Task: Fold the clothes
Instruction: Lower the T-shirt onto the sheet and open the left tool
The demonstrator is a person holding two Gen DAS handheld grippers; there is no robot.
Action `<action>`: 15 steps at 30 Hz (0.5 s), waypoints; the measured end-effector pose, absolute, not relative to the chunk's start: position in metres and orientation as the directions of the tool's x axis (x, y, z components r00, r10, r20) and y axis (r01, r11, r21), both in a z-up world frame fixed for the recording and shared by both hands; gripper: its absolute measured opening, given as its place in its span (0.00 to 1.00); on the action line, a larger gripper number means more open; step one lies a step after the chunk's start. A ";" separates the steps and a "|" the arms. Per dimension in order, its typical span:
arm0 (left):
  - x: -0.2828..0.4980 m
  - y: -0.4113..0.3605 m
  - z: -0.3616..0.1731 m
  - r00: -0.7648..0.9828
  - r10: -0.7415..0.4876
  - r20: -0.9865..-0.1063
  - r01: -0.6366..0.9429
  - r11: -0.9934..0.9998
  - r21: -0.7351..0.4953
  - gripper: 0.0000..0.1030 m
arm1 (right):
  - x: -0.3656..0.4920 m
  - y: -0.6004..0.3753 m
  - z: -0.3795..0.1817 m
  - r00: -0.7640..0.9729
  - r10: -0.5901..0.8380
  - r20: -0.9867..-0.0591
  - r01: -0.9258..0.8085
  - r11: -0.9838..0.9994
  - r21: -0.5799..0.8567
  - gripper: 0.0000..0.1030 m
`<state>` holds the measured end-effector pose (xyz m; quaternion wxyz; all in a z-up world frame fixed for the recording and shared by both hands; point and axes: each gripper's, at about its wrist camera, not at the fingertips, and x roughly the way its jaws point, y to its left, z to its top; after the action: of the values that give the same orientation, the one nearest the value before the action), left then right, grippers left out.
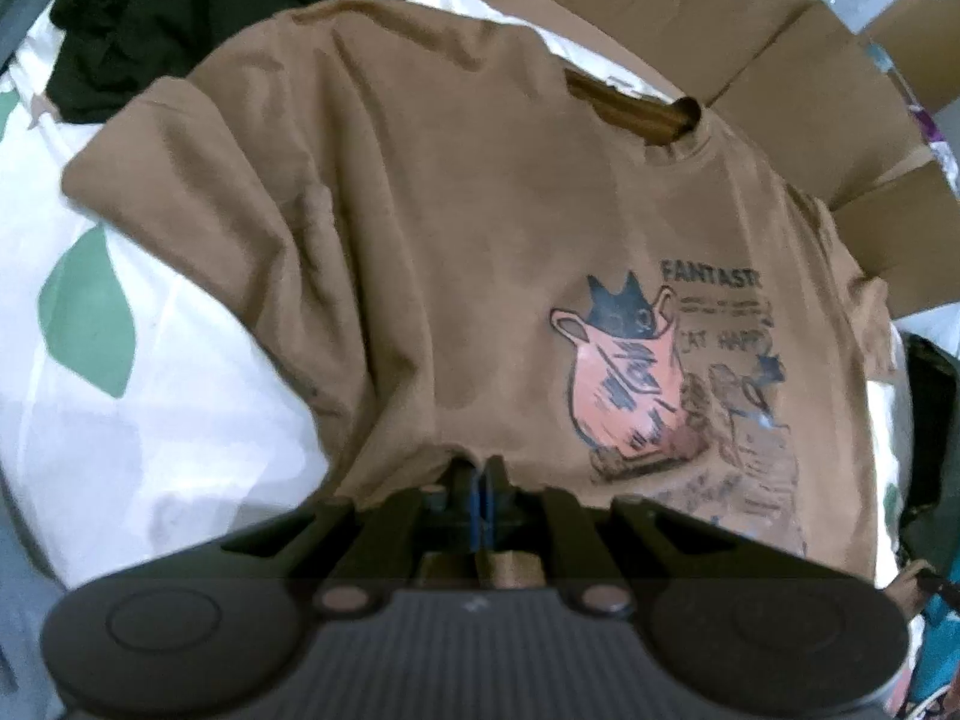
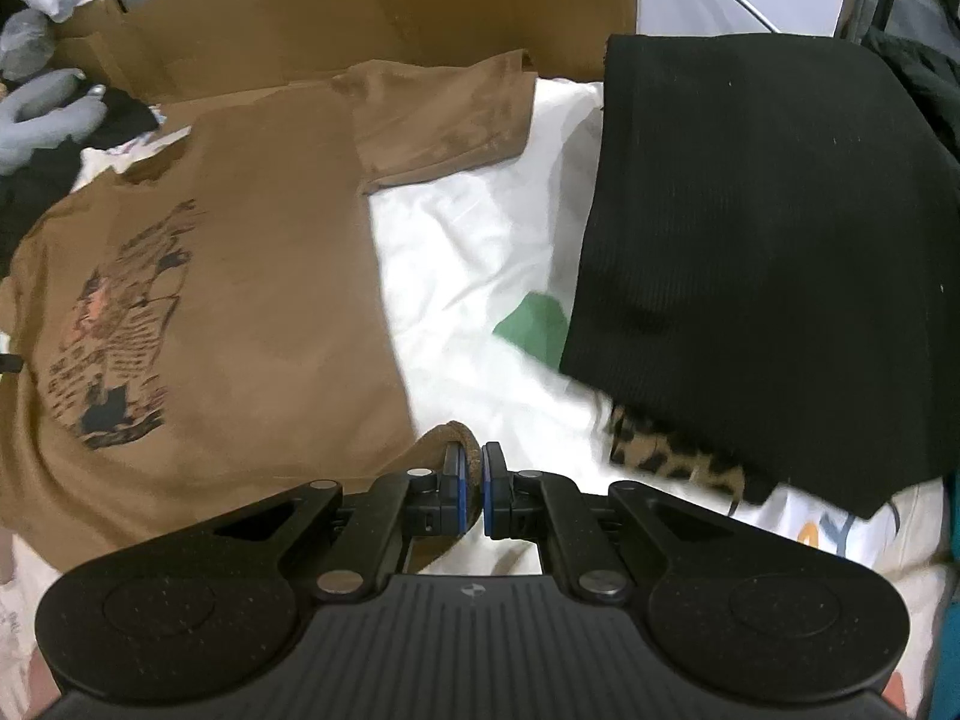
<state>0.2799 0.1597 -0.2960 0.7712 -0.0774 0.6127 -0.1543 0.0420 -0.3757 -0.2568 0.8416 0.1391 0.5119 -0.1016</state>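
Note:
A brown T-shirt [image 1: 456, 228] with a cat print [image 1: 624, 360] lies front up on a white bed sheet [image 1: 120, 420]. My left gripper [image 1: 482, 468] is shut on the shirt's near hem, with the brown cloth pinched between its blue pads. In the right wrist view the same brown T-shirt [image 2: 240, 276] spreads to the left, one sleeve [image 2: 444, 120] reaching far right. My right gripper [image 2: 472, 468] is shut on a rolled edge of the hem at the shirt's near right corner.
A folded black garment [image 2: 762, 264] lies on the sheet to the right, over a leopard-print piece [image 2: 672, 456]. Dark clothes [image 1: 144, 18] are heaped at the far left. Cardboard boxes [image 2: 384, 6] stand behind the shirt. The sheet [image 2: 480, 276] has green leaf patches.

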 end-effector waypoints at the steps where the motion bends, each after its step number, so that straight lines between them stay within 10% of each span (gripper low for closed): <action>1: 0.281 0.159 -0.297 0.194 -0.321 -0.927 0.143 0.944 -0.298 0.04 | 0.045 -0.377 -0.259 0.452 -0.034 -0.891 0.320 0.939 0.126 0.03; 6: 0.270 0.162 -0.286 0.178 -0.302 -0.937 0.185 0.945 -0.269 0.29 | 0.054 -0.379 -0.269 0.438 -0.043 -0.898 0.327 0.938 0.114 0.03; 15: 0.224 0.202 -0.251 0.232 -0.277 -0.932 0.188 0.953 -0.237 0.40 | 0.053 -0.380 -0.278 0.436 -0.067 -0.897 0.366 0.924 0.109 0.03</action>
<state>0.2242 0.2017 -0.2509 0.7840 -0.0370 0.6016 -0.1484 0.0527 -0.3799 -0.2781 0.8348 0.1454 0.5149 -0.1298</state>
